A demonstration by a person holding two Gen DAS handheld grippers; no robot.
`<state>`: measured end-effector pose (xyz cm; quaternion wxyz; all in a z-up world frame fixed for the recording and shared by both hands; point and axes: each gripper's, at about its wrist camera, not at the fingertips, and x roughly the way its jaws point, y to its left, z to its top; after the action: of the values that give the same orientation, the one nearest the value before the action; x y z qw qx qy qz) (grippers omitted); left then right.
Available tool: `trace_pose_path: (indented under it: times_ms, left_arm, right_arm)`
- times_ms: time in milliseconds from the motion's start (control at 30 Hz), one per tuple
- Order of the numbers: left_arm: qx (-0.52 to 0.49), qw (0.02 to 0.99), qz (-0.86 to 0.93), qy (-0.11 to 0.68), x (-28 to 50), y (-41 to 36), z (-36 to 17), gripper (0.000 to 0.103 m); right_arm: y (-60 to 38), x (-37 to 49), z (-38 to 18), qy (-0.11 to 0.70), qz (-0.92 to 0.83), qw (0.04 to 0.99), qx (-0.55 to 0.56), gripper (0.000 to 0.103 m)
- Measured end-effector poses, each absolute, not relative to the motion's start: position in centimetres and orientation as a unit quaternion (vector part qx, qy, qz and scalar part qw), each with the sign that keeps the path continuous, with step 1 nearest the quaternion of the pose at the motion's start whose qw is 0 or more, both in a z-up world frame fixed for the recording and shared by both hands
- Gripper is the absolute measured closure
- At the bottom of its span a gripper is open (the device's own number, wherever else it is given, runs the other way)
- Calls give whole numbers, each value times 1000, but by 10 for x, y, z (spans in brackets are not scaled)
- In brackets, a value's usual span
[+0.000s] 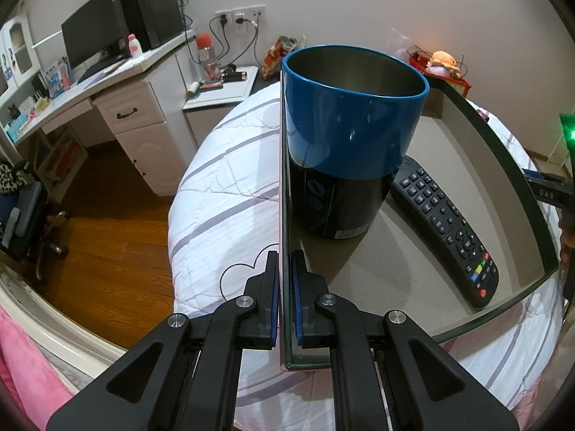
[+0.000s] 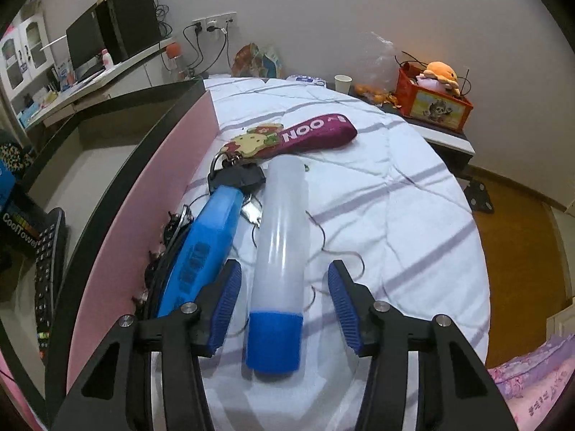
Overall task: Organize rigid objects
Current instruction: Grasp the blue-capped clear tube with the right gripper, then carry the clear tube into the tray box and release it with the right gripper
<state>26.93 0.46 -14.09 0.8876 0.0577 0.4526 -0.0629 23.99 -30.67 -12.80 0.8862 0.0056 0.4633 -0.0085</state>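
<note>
Left gripper (image 1: 284,269) pinches the near wall of the storage box (image 1: 503,165), one blue pad inside, one outside, jaws nearly together on the thin panel. The box sits on the white quilt (image 1: 222,186); its outer wall is pink, its rim dark. Inside it a blue-and-black cup (image 1: 350,136) stands upright, pressed against the gripped wall, and a black remote (image 1: 445,230) lies flat on the box floor just right of the cup, running toward the near right corner. Bare floor shows behind the cup and along the far wall. Right gripper (image 2: 284,305) is wide open, holding nothing, fingers straddling the lower end of a translucent tube with a blue cap (image 2: 280,251) that lies on the quilt, cap end nearest the camera; there is a gap on both sides between pads and tube. A blue flat device (image 2: 205,248) lies just left of the tube, tight against the box's pink outer wall, close to the left finger. Keys on a maroon strap (image 2: 309,133) lie beyond the tube's far end. The quilt to the right of the tube is open up to the bed edge.
</note>
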Motion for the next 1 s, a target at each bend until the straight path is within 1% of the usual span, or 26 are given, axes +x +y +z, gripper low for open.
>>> trace_pose_path:
  times_ms: [33,67,100,133,167,700,1000]
  left_arm:
    - [58,888,-63,453,270,5,-141,97]
    - [57,888,-63,453,270,5,-141,97]
    - [58,888,-63,453,270,5,-141,97]
    - [58,888,-63,452,270,5,-141,97]
    - [57,888,-63,452,270,5,-141,97]
    - [55,887,-64,453,271,5,-142,96]
    - [55,887,-64,454,271,5,-142,96]
  right_arm:
    - [-307,241,-128,465,-8,885,7,51]
    - [-308,242,-128,465,-7,885,8,54]
    - [-308,241,-128,464,-4,886,10,67]
    - [-309,241,-128,465,-1,885,13,74]
    - [-310,241,-127,465,0,885,15,78]
    - [-304,219,-102,447,19,894,13,78]
    - [-284,207,-67,410,27,912,-13,78]
